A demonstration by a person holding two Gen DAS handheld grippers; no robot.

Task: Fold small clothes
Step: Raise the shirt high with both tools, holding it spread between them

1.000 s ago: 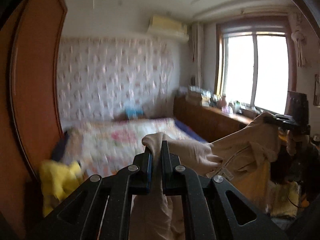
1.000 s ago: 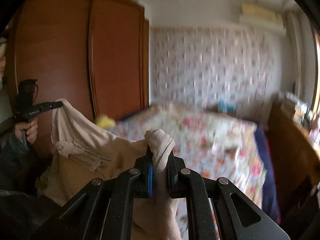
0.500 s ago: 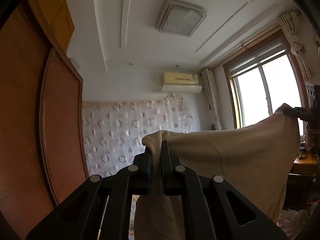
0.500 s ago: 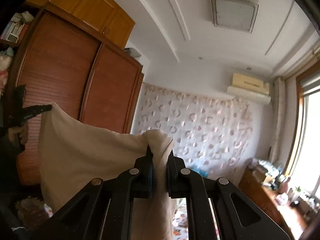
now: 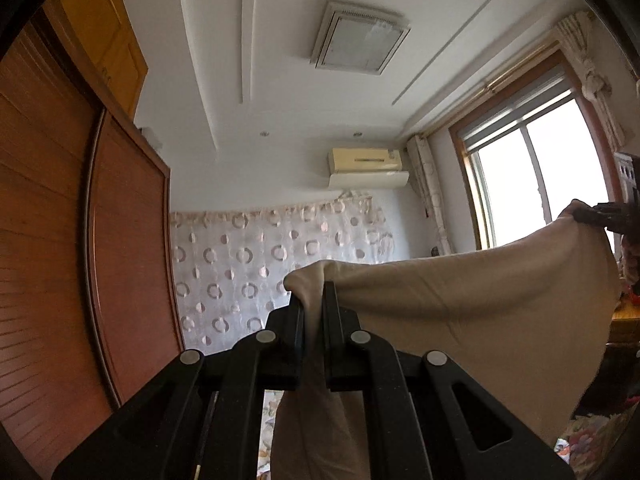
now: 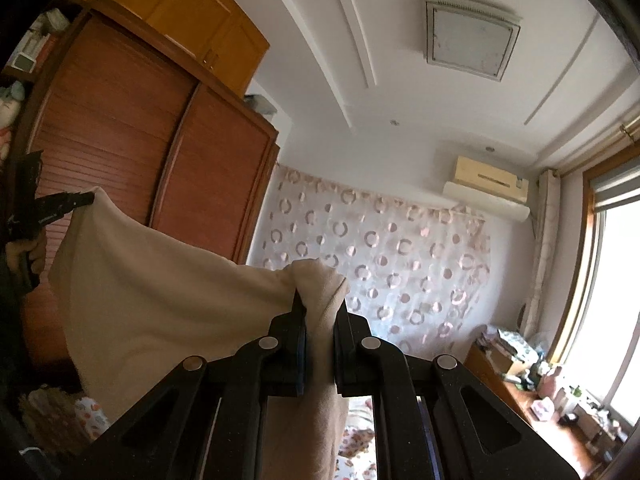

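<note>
Beige garment (image 5: 472, 320) hung stretched btwn both grippers: left gripper (image 5: 314, 300) clamped one top corner, right gripper (image 6: 320, 304) clamped the other.

Both grippers have gone up and tipped back since a second ago: the bed and the yellow thing that filled the lower part of both views then are out of sight, and the ceiling lamp (image 5: 360, 38) and air conditioner (image 5: 366, 168) now show above the curtain (image 5: 248, 256). Most of that rise came in the first half second; since then the views have shifted only a little. The cloth (image 5: 460, 320), which sagged crumpled between the left gripper (image 5: 314, 300) and the right gripper (image 6: 320, 304) with its seams and label showing, now hangs spread as a smooth sheet with its top edge nearly taut.
</note>
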